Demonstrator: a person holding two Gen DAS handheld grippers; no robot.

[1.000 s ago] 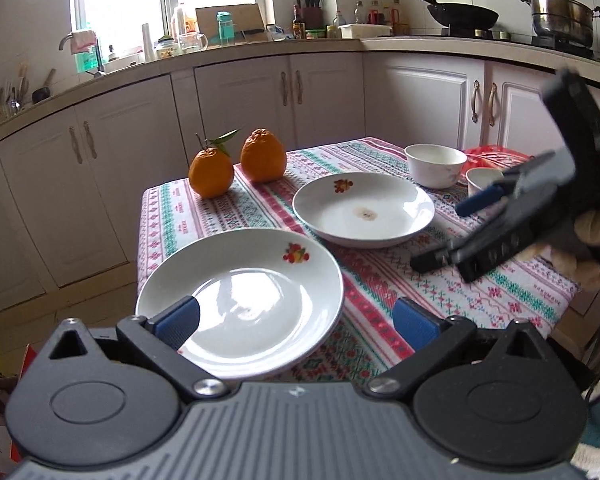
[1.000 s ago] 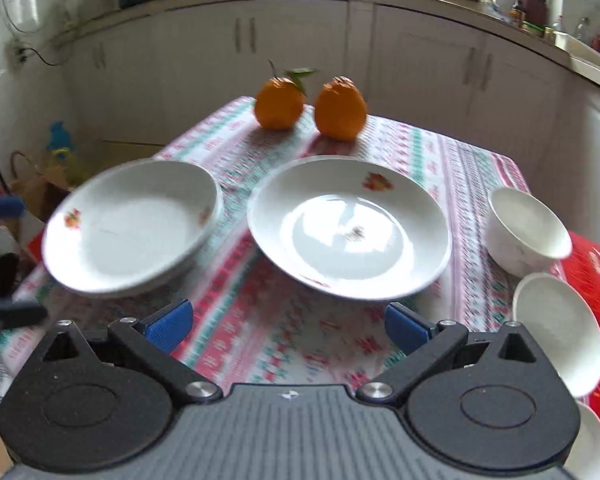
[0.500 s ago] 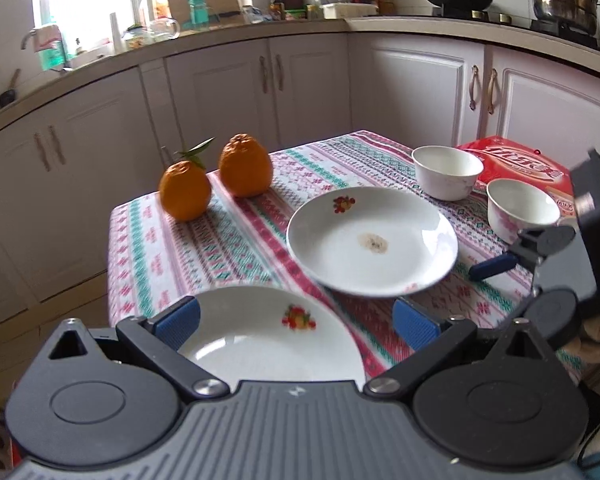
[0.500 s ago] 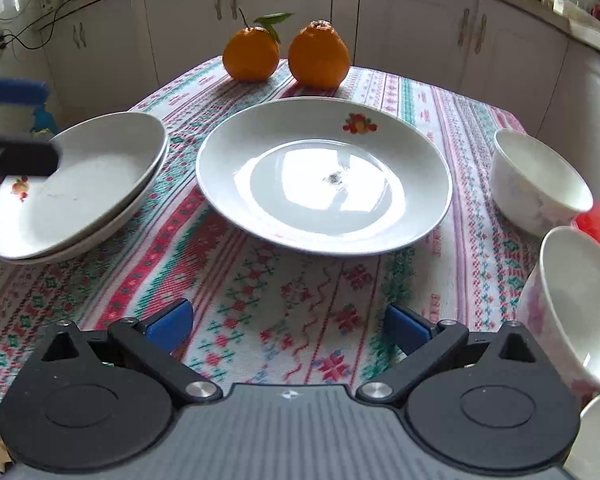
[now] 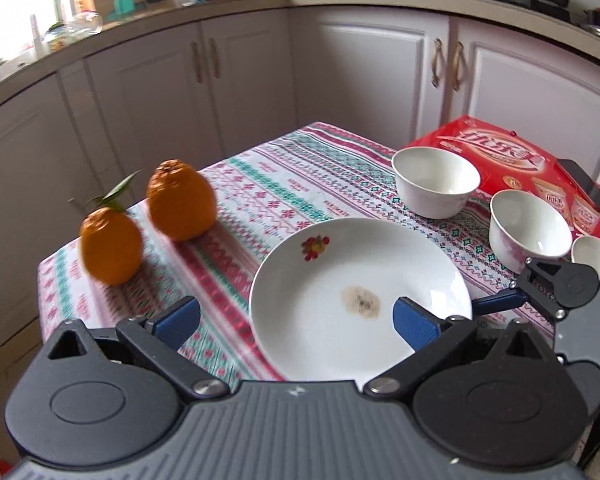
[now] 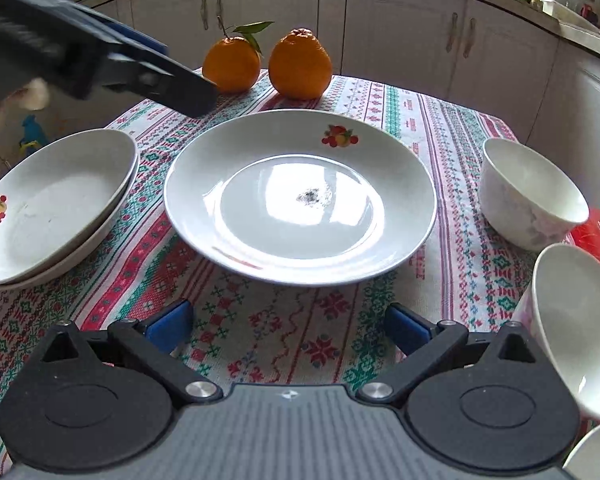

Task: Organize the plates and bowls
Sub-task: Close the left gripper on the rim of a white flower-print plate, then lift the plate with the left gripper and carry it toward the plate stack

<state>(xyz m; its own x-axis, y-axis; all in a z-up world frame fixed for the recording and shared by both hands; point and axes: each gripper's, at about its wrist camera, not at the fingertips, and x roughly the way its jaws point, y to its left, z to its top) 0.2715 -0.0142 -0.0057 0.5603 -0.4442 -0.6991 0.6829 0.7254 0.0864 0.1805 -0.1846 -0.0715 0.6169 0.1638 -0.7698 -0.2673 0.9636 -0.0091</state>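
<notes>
A white plate (image 5: 360,300) with a dark stain at its centre lies mid-table, just beyond my open left gripper (image 5: 296,320), whose right pad overlaps its near rim. In the right wrist view the same plate (image 6: 300,196) sits in front of my open right gripper (image 6: 288,326), which holds nothing. Two stacked plates (image 6: 52,208) rest at the left. White bowls (image 6: 532,196) (image 6: 580,328) stand at the right, with a third bowl (image 6: 596,452) cut by the frame edge. The left gripper (image 6: 184,76) hovers above the table's far left.
Two oranges (image 6: 300,64) (image 6: 232,64) sit at the table's far edge. A red box (image 5: 512,156) with a phone (image 5: 584,184) on it lies behind the bowls. The right gripper (image 5: 500,303) reaches in by the plate's right rim. White cabinets surround the small table.
My left gripper has swung away from the stacked plates toward the stained plate; the stack has left its view. My right gripper has moved closer to the stained plate. Both stay open.
</notes>
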